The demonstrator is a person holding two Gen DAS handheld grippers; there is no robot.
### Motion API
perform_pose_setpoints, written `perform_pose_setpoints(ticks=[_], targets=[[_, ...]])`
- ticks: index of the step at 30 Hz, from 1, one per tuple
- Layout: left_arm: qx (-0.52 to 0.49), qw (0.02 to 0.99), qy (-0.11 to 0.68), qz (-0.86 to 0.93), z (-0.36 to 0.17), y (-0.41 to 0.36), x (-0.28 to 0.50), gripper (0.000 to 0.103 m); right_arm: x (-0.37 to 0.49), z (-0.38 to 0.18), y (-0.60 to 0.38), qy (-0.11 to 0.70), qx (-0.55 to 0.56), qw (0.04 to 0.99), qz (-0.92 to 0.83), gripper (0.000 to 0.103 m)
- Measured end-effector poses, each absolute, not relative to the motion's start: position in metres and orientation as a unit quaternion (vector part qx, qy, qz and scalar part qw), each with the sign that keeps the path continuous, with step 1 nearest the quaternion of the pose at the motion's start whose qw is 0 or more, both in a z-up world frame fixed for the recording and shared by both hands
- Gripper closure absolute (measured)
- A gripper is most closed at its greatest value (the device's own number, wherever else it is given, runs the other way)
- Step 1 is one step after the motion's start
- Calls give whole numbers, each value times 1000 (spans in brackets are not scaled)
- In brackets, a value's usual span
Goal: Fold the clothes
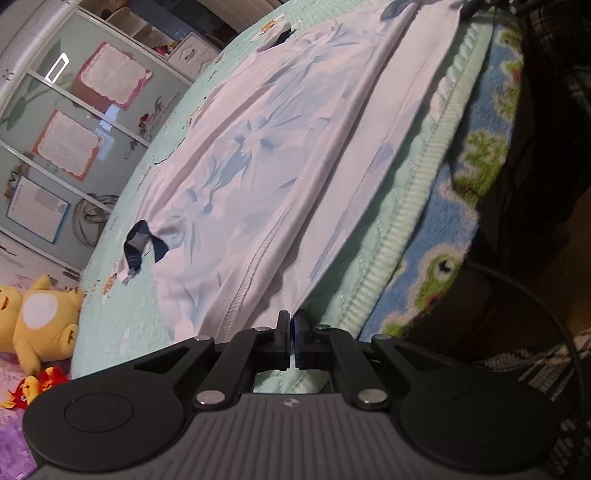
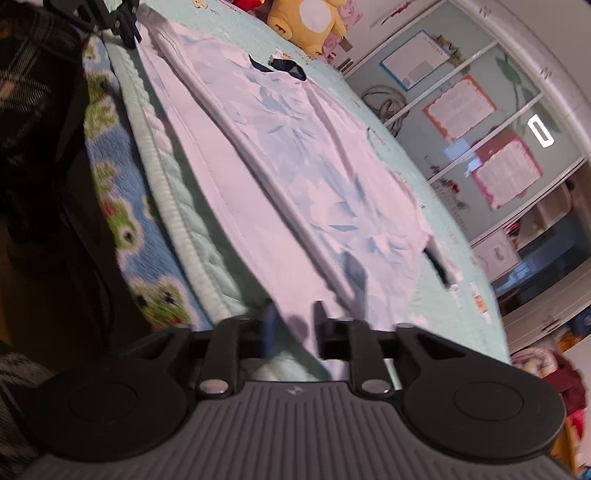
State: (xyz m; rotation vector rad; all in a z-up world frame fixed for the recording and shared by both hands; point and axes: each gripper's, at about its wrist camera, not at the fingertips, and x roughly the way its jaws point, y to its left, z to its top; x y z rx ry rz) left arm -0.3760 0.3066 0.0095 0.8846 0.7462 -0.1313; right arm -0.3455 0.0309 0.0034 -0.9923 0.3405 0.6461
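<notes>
Left wrist view: the left gripper (image 1: 292, 325) is seen with its jaws pressed together on the near edge of the white shirt (image 1: 258, 155), a thin fold of cloth pinched between the pads. The shirt is spread flat on the mint quilt (image 1: 122, 295) of a bed, one long side folded over so a hemmed edge runs along it; a dark collar trim (image 1: 142, 243) shows at the left. What lies beneath the gripper body is hidden. At the top edge, the right gripper (image 1: 469, 9) is cut off by the frame.

Right wrist view: the right gripper (image 2: 293, 321) is blurred, its jaws parted with the shirt's edge (image 2: 295, 221) lying between them; whether the pads touch cloth cannot be told. The left gripper (image 2: 125, 26) is glimpsed at the far corner of the shirt. A frog-print blanket (image 2: 122, 206) hangs below the quilt, and a yellow plush toy (image 2: 310, 22) is partly cropped at the top.
</notes>
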Motion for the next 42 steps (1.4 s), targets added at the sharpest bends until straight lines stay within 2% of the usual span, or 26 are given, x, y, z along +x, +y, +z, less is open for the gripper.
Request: perform_pose_setpoints(ticks=[4, 5, 6, 18, 22, 25, 26, 27, 30, 32, 34, 35, 36, 42], targets=[[398, 844, 354, -56, 12, 315, -373, 102, -335, 7, 28, 173, -458, 818, 302, 76], [399, 844, 355, -55, 12, 316, -373, 102, -333, 7, 28, 177, -455, 819, 302, 84], [397, 844, 357, -56, 12, 317, -373, 102, -331, 7, 28, 182, -451, 820, 301, 103], [427, 823, 370, -62, 12, 310, -382, 103, -335, 4, 19, 219, -431, 824, 294, 103], [421, 823, 376, -57, 16, 309, -386, 102, -331, 22, 10, 243, -367, 847, 299, 97], [394, 831, 387, -59, 25, 311, -389, 98, -325, 36, 7, 219, -331, 875, 277, 83], [383, 837, 387, -60, 28, 312, -390, 97, -323, 39, 9, 206, -328, 883, 265, 73], [372, 842, 385, -60, 33, 312, -391, 96, -320, 39, 12, 198, -332, 886, 258, 68], [352, 860, 367, -49, 43, 314, -390, 95, -313, 26, 28, 184, -376, 873, 249, 69], [342, 869, 355, -35, 50, 316, -385, 90, -309, 16, 38, 173, -410, 861, 244, 71], [330, 877, 349, -27, 53, 320, -376, 72, -306, 9, 45, 169, -430, 855, 236, 77], [329, 877, 349, -27, 53, 320, -373, 60, -306, 8, 44, 172, -431, 854, 233, 91], [329, 877, 348, -28, 52, 320, -370, 59, -306, 8, 42, 176, -431, 855, 231, 103], [335, 868, 363, -39, 41, 319, -364, 59, -314, 10, 21, 187, -417, 862, 218, 103]])
